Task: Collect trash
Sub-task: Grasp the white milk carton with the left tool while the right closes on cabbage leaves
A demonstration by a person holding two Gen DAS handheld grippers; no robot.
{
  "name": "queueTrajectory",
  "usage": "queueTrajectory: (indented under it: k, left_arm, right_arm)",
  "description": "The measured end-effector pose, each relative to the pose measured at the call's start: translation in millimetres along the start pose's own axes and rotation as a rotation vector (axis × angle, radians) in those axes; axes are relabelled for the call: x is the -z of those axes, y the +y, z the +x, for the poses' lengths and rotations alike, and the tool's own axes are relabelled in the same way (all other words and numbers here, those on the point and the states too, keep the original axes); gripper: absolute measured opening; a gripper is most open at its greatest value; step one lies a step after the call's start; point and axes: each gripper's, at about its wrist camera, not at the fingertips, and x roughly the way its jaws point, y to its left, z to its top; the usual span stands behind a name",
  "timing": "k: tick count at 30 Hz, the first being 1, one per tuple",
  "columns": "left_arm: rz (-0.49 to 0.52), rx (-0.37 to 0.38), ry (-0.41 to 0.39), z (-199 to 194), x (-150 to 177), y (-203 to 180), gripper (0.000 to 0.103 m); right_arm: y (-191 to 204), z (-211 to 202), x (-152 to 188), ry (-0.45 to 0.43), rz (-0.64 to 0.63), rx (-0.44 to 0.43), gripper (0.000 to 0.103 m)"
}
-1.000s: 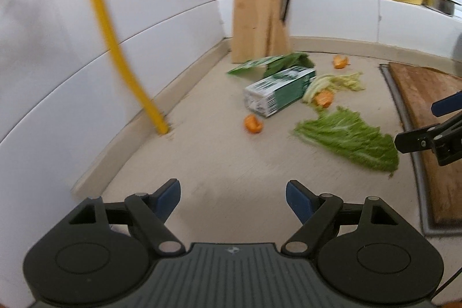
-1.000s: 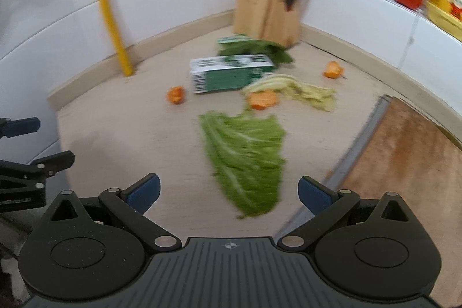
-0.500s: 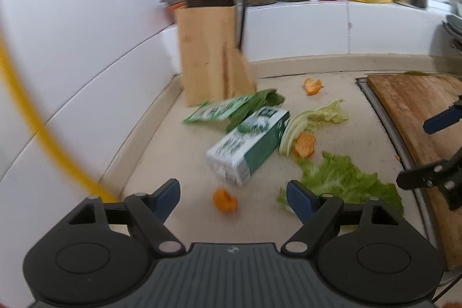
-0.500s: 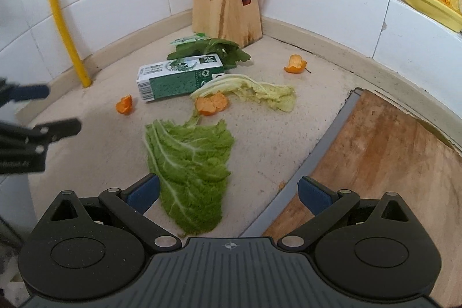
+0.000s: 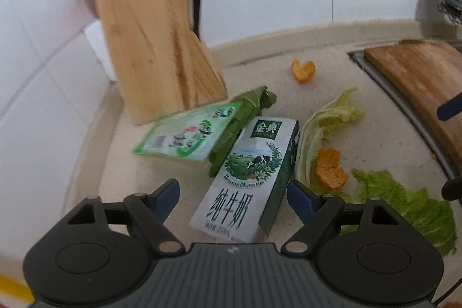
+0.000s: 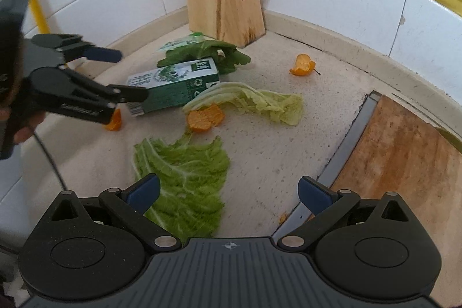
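I am reaching my left gripper [image 5: 231, 197] over the milk carton [image 5: 248, 178] lying on the tabletop [image 6: 288, 152], jaws wide and empty. Next I should close on it. My right gripper [image 6: 229, 191] is waiting near the lettuce leaf [image 6: 184, 172], jaws released.

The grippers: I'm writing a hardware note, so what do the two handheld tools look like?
Both match: the left tool and right tool are matte black, with two round discs, a ribbed grey plate bearing a small crosshair mark, jointed black linkage arms with silver pivot pins, and blue finger pads. The right wrist view shows pale lettering and a thin black cable on the left one.
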Motion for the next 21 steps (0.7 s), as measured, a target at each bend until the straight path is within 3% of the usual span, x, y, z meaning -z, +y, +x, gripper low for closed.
queueTrajectory:
  k: [2,4,9,18,21]
  left_arm:
    - [0.007,0.027,0.034,13,-1,2,0.076]
    - [-0.013,0.041,0.065,24,-1,3,0.063]
    - [-0.099,0.089,0.074,15,5,1,0.048]
    - [-0.158,0.124,0.035,-54,32,-17,0.047]
    - [-0.162,0.099,0.03,-58,36,-20,0.055]
  right_arm:
    - [-5,6,-5,0.013,0.009,-0.014,0.103]
    - [-9,12,-9,0.035,0.02,-0.032,0.103]
    - [-13,24,-13,0.04,0.026,-0.038,0.102]
    - [2,8,0,0.048,-0.04,-0.069,0.101]
    - [10,6,5,0.058,-0.091,-0.092,0.102]
